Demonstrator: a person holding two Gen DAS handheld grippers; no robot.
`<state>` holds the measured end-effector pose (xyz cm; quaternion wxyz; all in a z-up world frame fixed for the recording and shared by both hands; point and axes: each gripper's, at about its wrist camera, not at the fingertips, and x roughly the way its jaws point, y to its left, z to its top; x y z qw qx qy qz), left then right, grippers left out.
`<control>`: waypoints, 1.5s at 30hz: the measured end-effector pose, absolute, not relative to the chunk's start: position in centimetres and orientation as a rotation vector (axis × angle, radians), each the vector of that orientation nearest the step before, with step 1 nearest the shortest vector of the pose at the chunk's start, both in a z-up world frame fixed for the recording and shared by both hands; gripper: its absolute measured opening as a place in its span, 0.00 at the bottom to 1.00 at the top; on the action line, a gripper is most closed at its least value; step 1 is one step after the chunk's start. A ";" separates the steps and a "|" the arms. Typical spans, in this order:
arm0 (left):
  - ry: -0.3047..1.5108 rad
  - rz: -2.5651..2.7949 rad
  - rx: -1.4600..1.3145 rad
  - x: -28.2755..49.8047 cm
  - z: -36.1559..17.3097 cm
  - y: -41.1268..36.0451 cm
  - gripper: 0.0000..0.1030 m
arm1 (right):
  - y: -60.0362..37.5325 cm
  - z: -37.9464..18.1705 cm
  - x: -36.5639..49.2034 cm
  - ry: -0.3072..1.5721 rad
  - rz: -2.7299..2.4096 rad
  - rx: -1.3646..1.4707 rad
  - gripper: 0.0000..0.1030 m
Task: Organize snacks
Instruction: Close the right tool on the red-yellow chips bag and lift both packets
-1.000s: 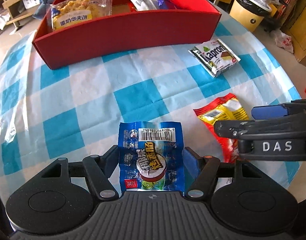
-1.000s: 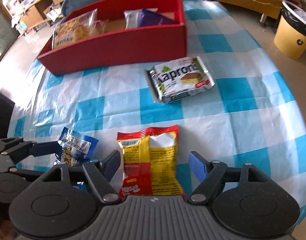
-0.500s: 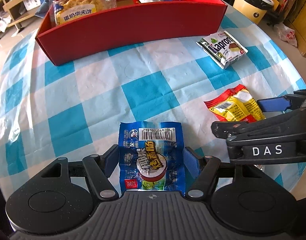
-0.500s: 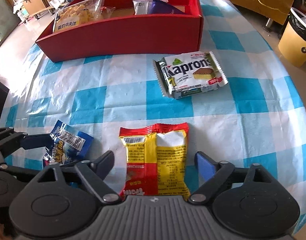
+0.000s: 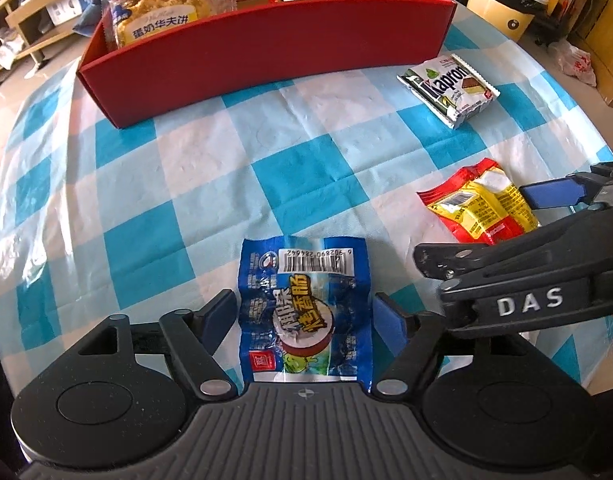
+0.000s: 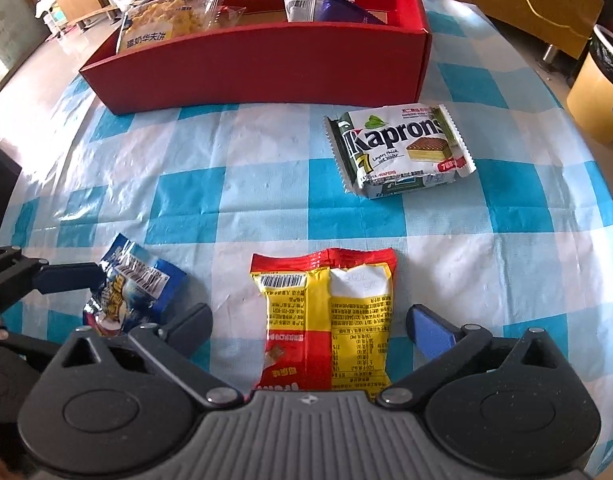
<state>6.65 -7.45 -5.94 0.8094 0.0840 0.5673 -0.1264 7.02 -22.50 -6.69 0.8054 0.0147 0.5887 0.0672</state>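
Red cardboard box [image 6: 266,64] at the far edge of the table with the blue-and-white checked cloth [image 6: 234,184] already holds a clear-wrapped waffle biscuit pack [image 6: 170,20] and a purple-and-silver foil packet [image 6: 326,8], so by judgement the task is partly done. Three snacks remain on the cloth: a crinkled blue foil packet [image 5: 306,308], a red-and-yellow foil packet [image 6: 326,320] and a green-and-white Kaprons wafer pack [image 6: 402,148]. The left gripper [image 5: 306,316] is closed on the blue packet, fingers touching both side edges; the long axis points from gripper toward the box, barcode end foremost. The right gripper [image 6: 310,324] is spread, straddling the red-and-yellow packet without contact; the long axis likewise points toward the box, barcode end far. The wafer pack lies near the box's right corner, untouched
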 end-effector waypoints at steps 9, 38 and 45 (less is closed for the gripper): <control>1.208 -0.253 0.160 7.0 -6.2 -6.9 0.83 | -22.7 -5.8 6.1 1.236 0.090 -0.072 0.53; 1.115 -0.250 0.148 6.9 -3.8 -7.3 0.73 | -22.6 -3.7 6.5 1.148 0.091 -0.058 0.48; 1.109 -0.246 0.136 7.0 -3.5 -7.3 0.73 | -22.5 -3.3 6.7 1.133 0.094 -0.057 0.48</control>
